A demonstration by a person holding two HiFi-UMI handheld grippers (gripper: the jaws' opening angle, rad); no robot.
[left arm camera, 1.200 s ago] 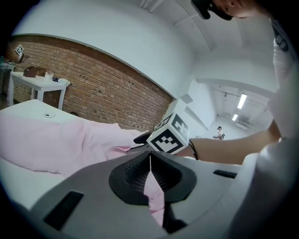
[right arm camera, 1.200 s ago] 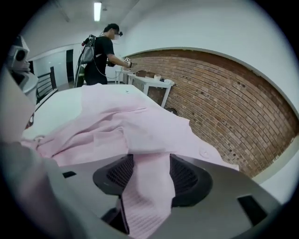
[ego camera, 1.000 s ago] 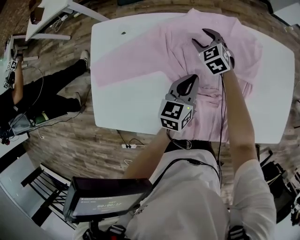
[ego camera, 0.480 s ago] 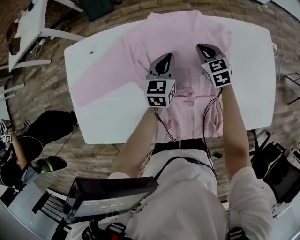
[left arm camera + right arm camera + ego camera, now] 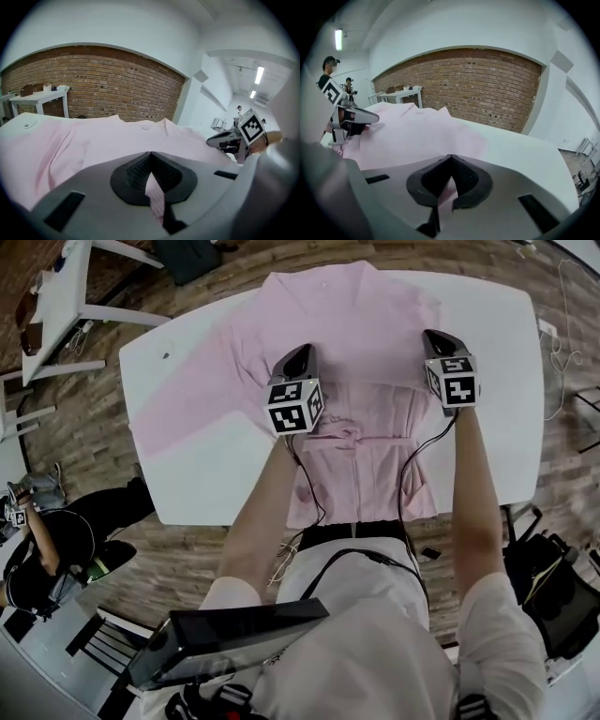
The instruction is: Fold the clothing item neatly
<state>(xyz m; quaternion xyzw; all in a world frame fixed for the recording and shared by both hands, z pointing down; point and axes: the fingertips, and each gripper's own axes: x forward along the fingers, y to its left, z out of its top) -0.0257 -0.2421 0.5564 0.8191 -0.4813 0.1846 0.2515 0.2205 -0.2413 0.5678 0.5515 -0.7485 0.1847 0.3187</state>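
A pink button-up shirt (image 5: 361,320) lies spread on a white table (image 5: 502,418). Its collar is toward the far edge, one sleeve runs out toward the left edge, and its hem hangs over the near edge in front of the person. A bunched ridge of cloth (image 5: 352,435) crosses its middle. The left gripper (image 5: 303,352) is clenched on a pinch of the shirt's fabric at the garment's left side. The right gripper (image 5: 433,336) is likewise clamped on pink cloth at the garment's right side. Around the table are a wooden floor (image 5: 187,549) and another white table (image 5: 56,292), with a brick wall (image 5: 93,79) beyond.
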